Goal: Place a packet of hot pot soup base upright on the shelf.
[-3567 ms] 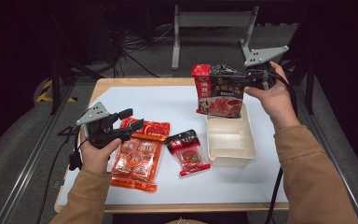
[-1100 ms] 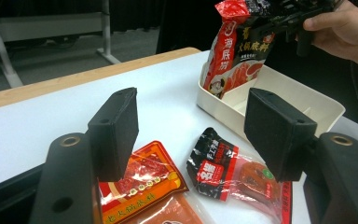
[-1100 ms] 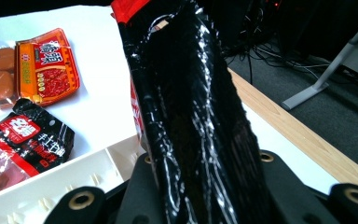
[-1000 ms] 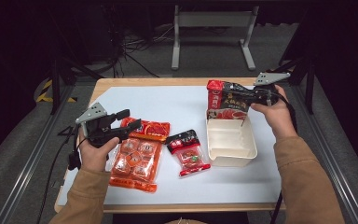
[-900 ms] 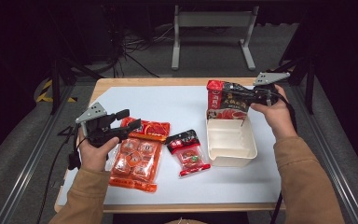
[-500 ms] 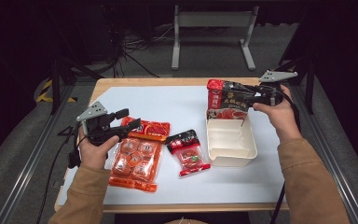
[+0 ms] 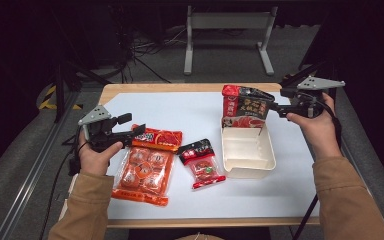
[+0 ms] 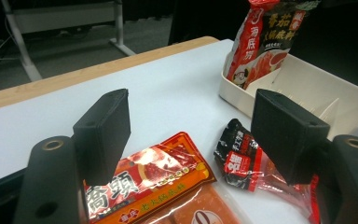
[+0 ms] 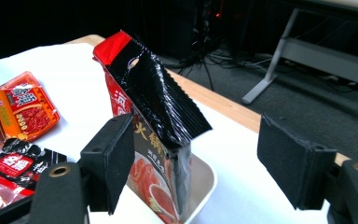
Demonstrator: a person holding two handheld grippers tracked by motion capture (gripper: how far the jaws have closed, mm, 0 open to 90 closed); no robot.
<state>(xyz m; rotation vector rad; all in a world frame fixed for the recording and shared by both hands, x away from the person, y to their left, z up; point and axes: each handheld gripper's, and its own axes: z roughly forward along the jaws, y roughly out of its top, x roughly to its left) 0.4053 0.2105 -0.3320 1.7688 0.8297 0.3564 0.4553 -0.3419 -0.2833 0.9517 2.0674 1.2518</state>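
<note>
Red-black sauce pouch (image 7: 244, 106) stands upright in the far end of the white tray (image 7: 247, 161), leaning on its far wall, top flap folded over. Right gripper (image 7: 274, 106) just beside the pouch top, jaws just been opening, now spread wide with nothing pinched; pouch edge sits near one jaw, not touched. Left gripper (image 7: 139, 132) well left of the tray, jaws spread and empty, hovering over the top of the orange snack pack (image 7: 146, 167). Small red-black packet (image 7: 200, 162) lies flat on the counter (image 7: 190, 107) between snack pack and tray.
</note>
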